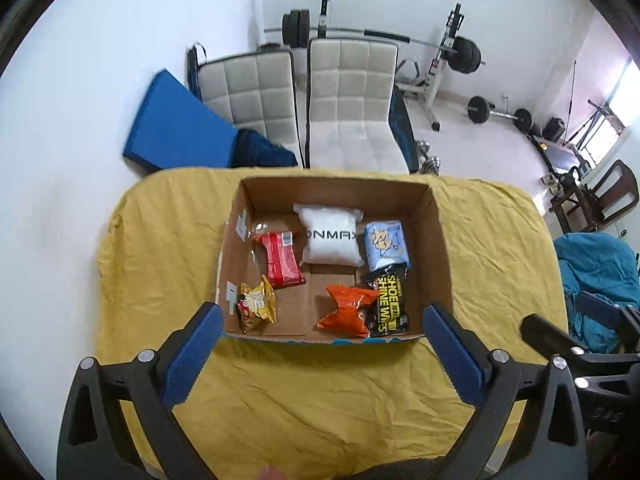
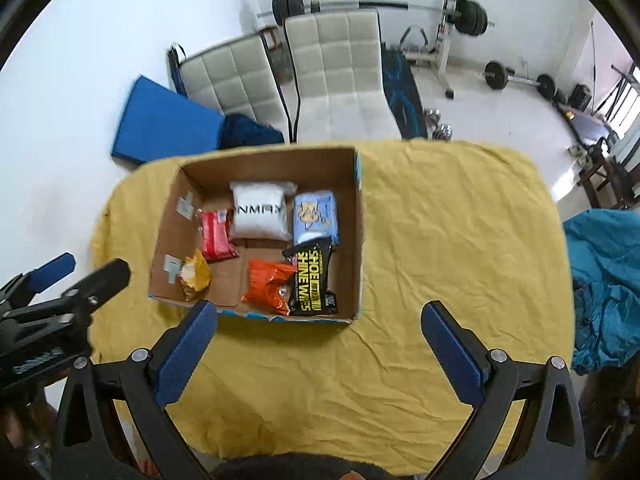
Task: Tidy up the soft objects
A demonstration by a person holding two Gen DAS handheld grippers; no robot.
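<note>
A cardboard box stands on the yellow-covered table. In it lie a white pack, a light blue pack, a red pack, a yellow snack bag, an orange bag and a black shoe-wipes pack. My left gripper is open and empty, held above the box's near edge. My right gripper is open and empty, near the box's front right corner. The same packs show in the right wrist view, with the orange bag nearest.
Two white padded chairs stand behind the table. A blue mat leans at the back left. Weight-lifting gear stands at the back. A teal cloth lies to the right of the table. The other gripper shows at left.
</note>
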